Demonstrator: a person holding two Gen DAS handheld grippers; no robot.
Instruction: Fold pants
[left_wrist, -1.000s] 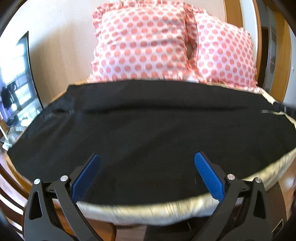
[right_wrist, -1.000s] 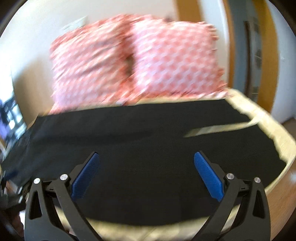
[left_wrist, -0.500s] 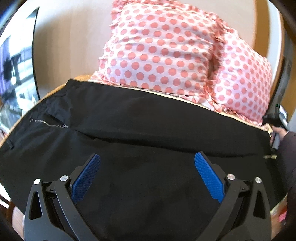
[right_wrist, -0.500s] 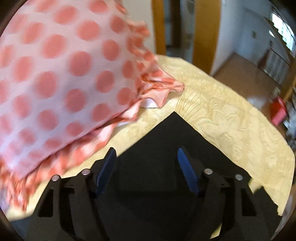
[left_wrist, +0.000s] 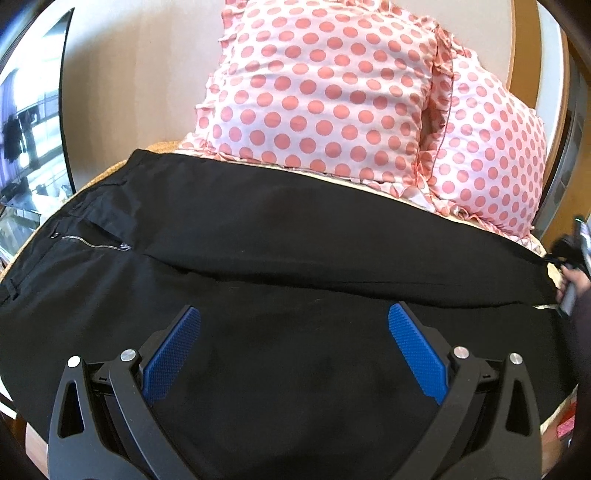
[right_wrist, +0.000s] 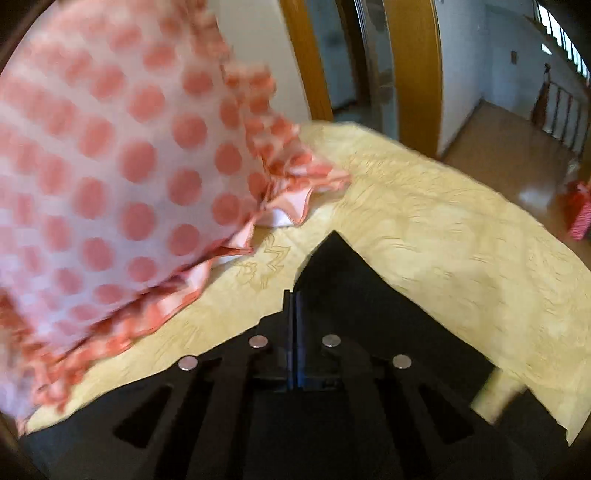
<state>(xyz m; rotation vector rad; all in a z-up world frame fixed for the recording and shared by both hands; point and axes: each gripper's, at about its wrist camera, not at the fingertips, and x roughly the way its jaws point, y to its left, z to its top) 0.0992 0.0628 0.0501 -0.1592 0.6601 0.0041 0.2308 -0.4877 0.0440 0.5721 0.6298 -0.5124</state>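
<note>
On the bed, spread across a pale yellow embossed bedspread (right_wrist: 443, 229): one pair of black pants (left_wrist: 295, 236), laid flat and crosswise, waist end toward the left of the left wrist view.

Pants, detail: open fly with a silver zipper (left_wrist: 90, 242) showing near the waistband; the two legs lie side by side, the far leg's edge overlapping the near one along a long seam line. One hem corner (right_wrist: 334, 251) comes to a point on the bedspread in the right wrist view.

Left gripper (left_wrist: 293, 334): held low above the near leg of the pants, blue pads (left_wrist: 417, 354) spread wide apart, nothing between them; contact with the cloth cannot be told.

Right gripper (right_wrist: 293, 306): fingers brought fully together at the hem end of the pants, with black fabric directly ahead of the tips; the closed tips appear to pinch the hem, though dark cloth against dark fingers makes the bite hard to confirm. View is motion-blurred.

Pillows: two, white with salmon polka dots and ruffled edges. First pillow (left_wrist: 325, 85) stands upright against the wall behind the pants; second pillow (left_wrist: 491, 155) leans beside it to the right.

Surroundings: wooden door frame (right_wrist: 413, 74) and a shiny wooden floor (right_wrist: 517, 147) beyond the bed; a red object (right_wrist: 580, 214) on the floor, too blurred to identify.
</note>
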